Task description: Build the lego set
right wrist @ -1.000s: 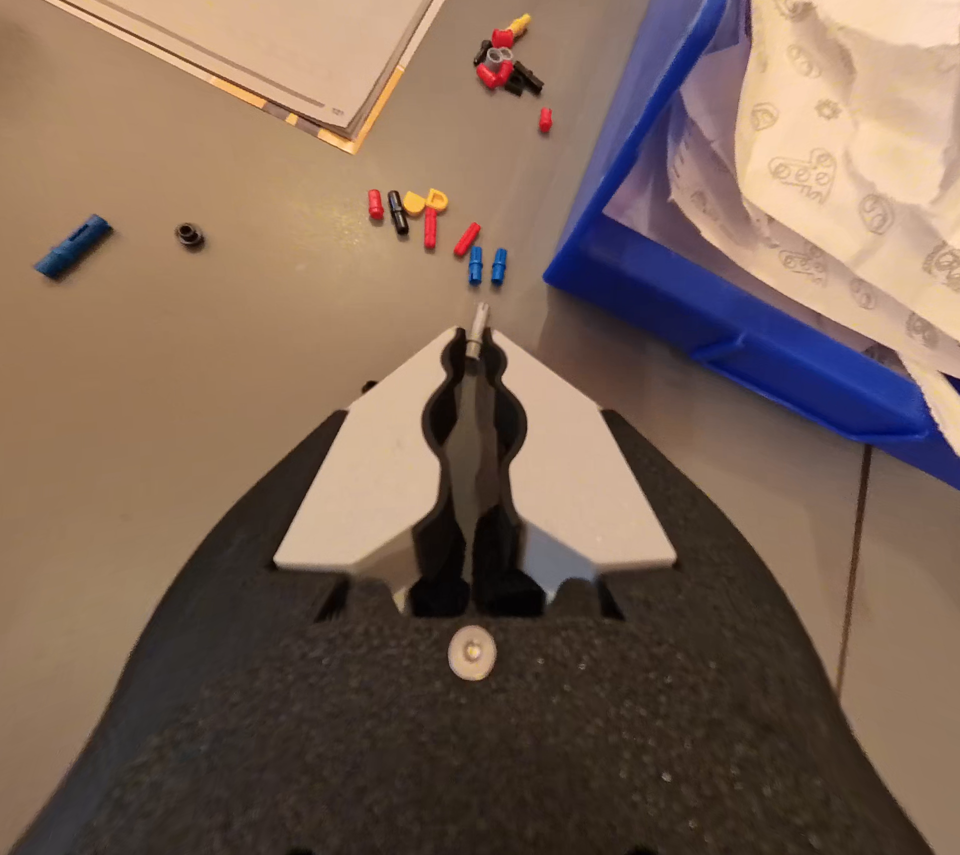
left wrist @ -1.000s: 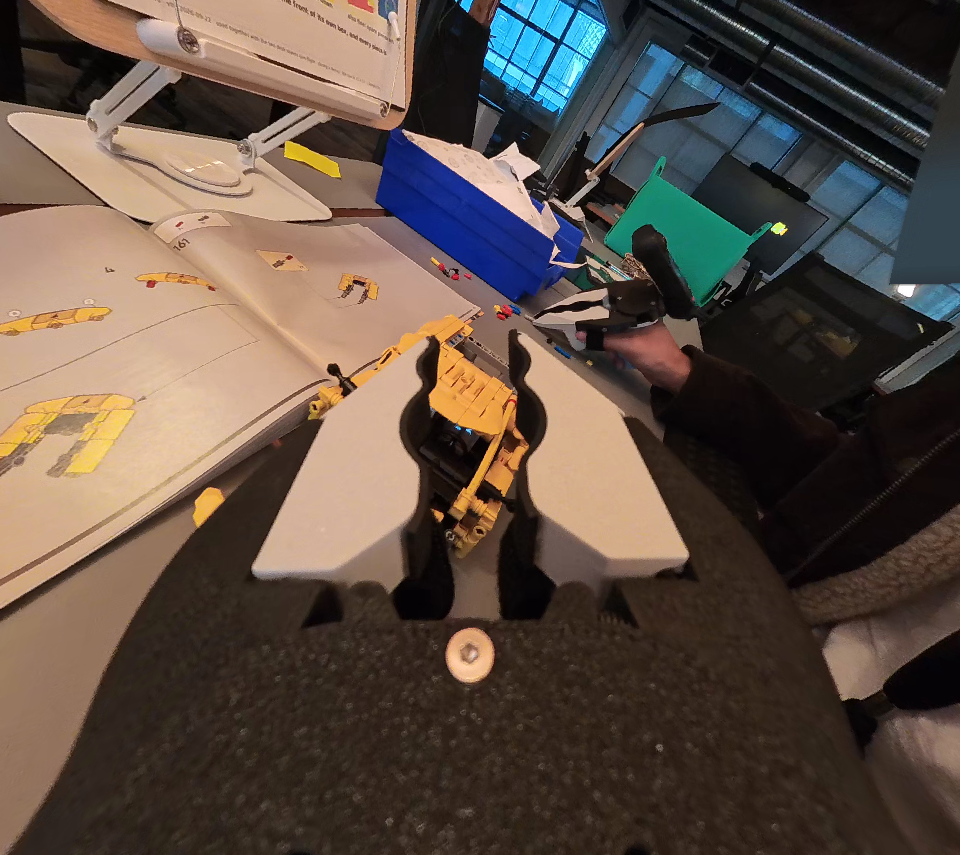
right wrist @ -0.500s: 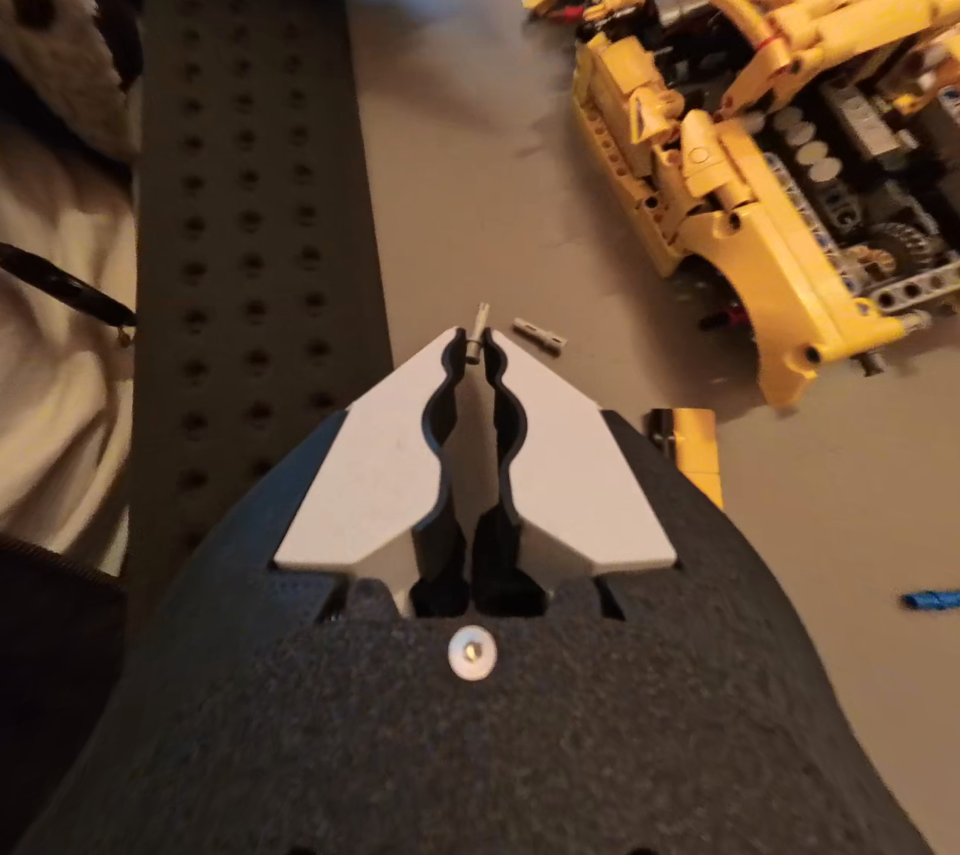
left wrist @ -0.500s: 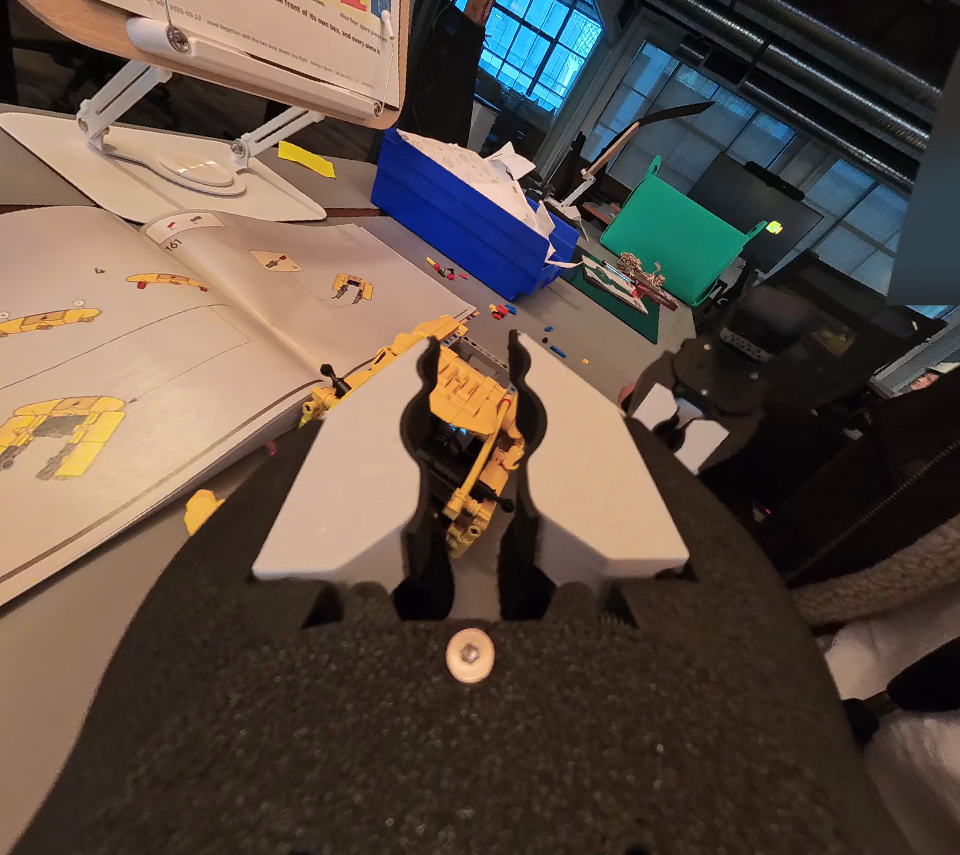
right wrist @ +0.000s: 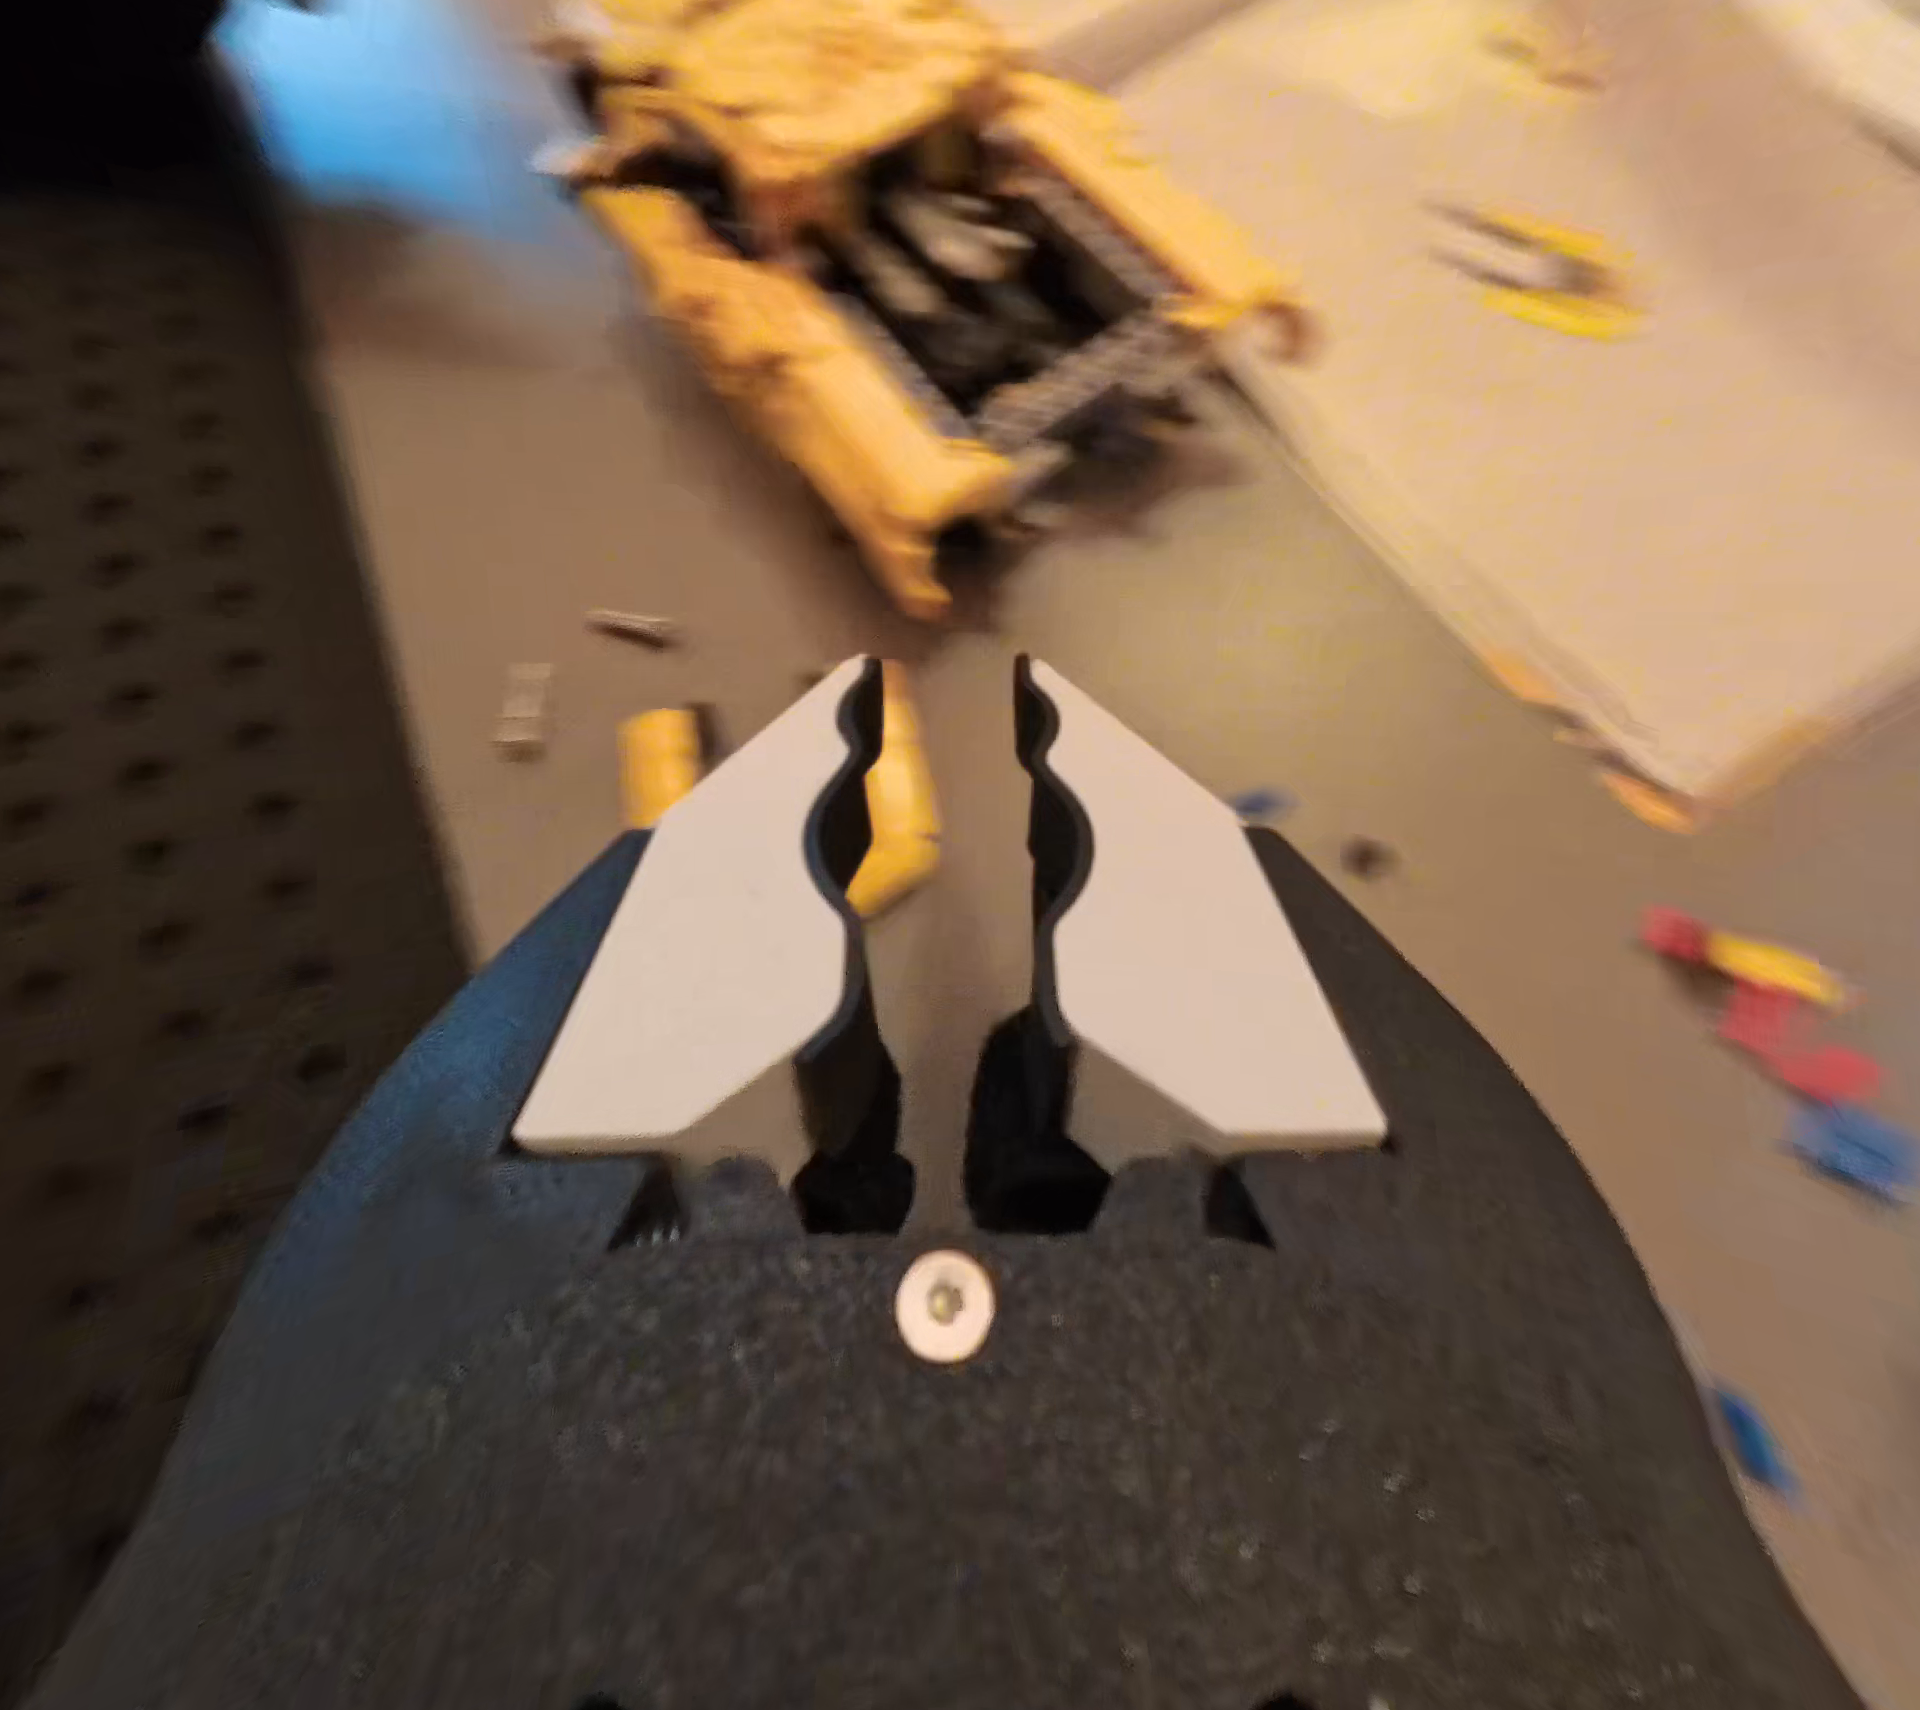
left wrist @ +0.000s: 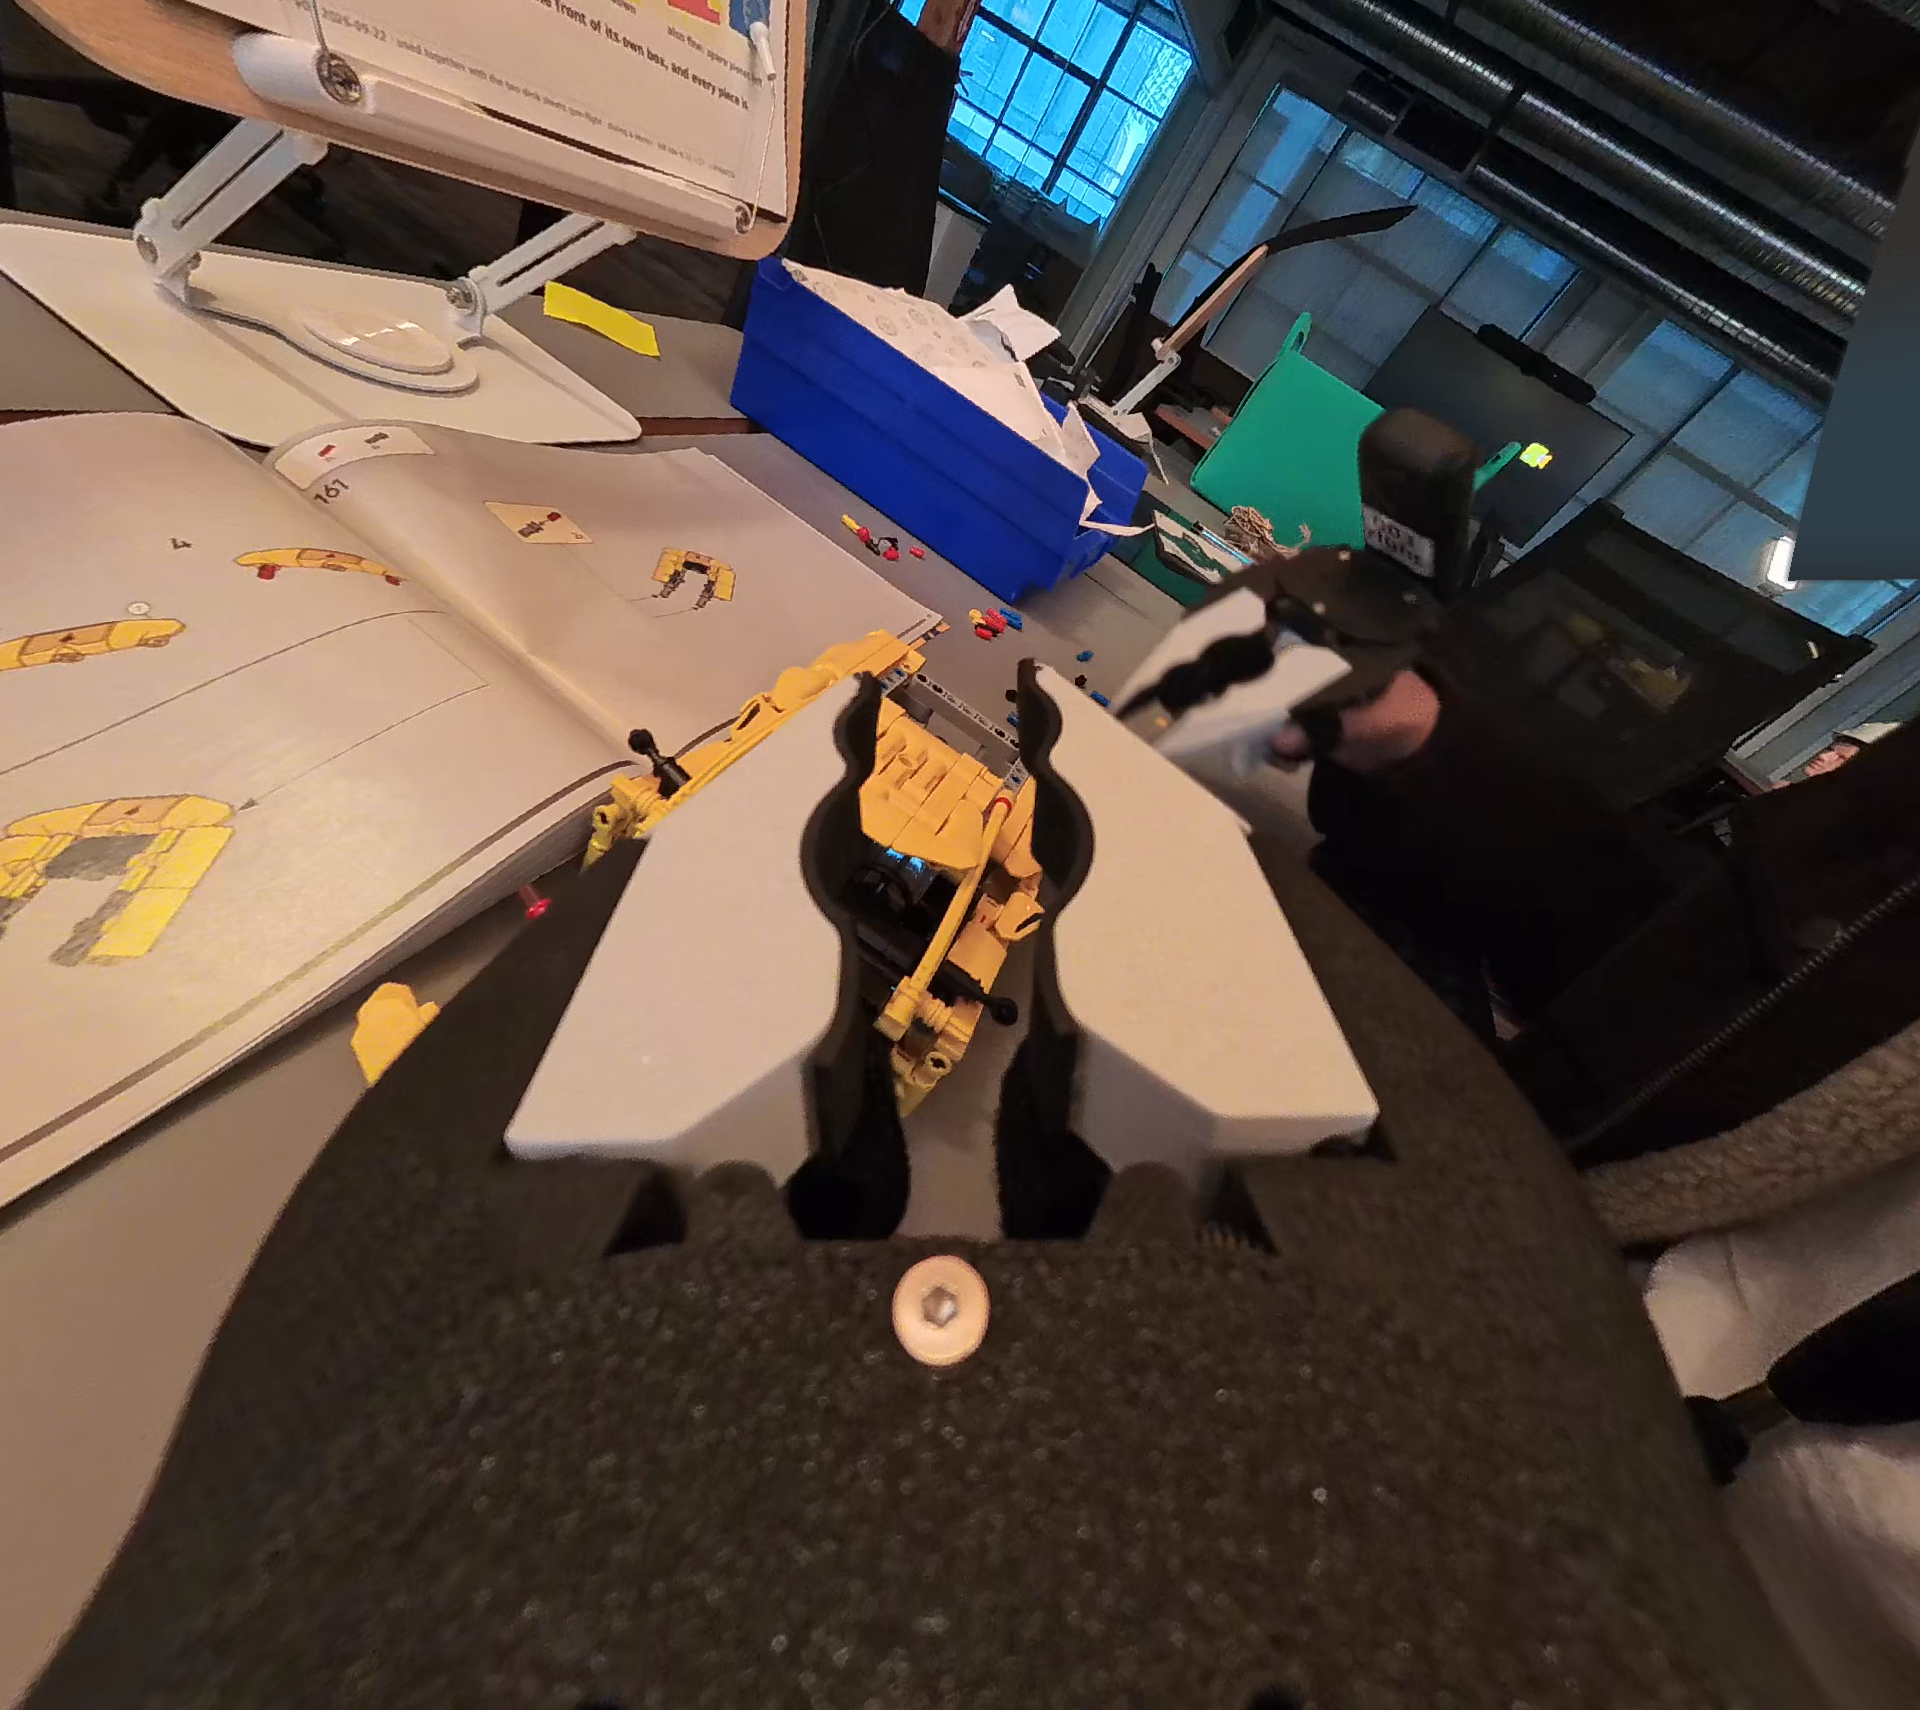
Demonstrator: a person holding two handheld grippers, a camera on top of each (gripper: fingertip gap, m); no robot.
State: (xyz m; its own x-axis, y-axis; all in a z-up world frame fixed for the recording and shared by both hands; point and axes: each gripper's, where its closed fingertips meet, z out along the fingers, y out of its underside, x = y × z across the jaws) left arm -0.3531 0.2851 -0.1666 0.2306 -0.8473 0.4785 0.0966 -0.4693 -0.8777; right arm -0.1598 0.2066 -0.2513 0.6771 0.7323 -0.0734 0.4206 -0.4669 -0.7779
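- A grey tabletop (left wrist: 125, 1328) in an industrial room with tall windows and ceiling ducts is seen; a perforated dark mat (right wrist: 156, 725) is laid along the table edge, left of the right gripper's fingers.
- The yellow lego model (left wrist: 935, 839) is seen between and beyond the left gripper (left wrist: 940, 694) fingers, resting on the table. The fingers are spread to either side of it; whether their pads touch the model cannot be told. The placement suggests the model is being steadied for the next part.
- An open instruction booklet (left wrist: 312, 673) is laid flat to the left of those fingers, just beside the model, probably so the step can be read while building.
- A blue bin (left wrist: 914, 455) with crumpled paper is set well beyond the fingertips, with small red and blue pins (left wrist: 992, 621) scattered near it.
- A board on a white stand (left wrist: 312, 310) is placed farther off, beyond the booklet.
- The right gripper (right wrist: 948, 673) is seen with fingers spread and nothing pinched; the view is badly motion-blurred. A loose yellow piece (right wrist: 899, 798) lies on the table in the gap below them, nearer the left finger, and is judged the likely next pick.
- A second yellow piece (right wrist: 660, 761) and a small grey part (right wrist: 525, 704) lie just left of the fingers; the model is ahead of the tips.
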